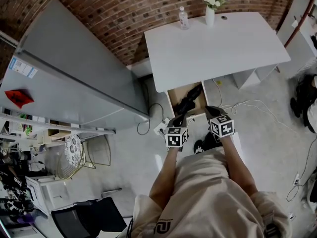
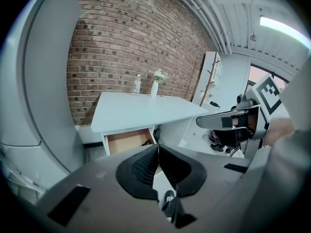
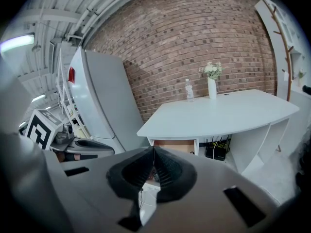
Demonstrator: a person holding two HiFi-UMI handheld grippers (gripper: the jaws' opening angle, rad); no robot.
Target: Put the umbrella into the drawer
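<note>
1. Centrally, the white desk [image 1: 218, 43] stands against the brick wall [image 1: 114, 14].
2. Its drawer [image 1: 174, 95] is pulled open on the near side, and the dark umbrella [image 1: 192, 99] lies inside it.
3. The left gripper [image 2: 158, 147] and right gripper [image 3: 153, 152] hover just near of the drawer, both jaws clenched on nothing.
4. A bottle [image 1: 184, 18] and a flower vase [image 1: 210, 15] stand at the desk's far edge.
</note>
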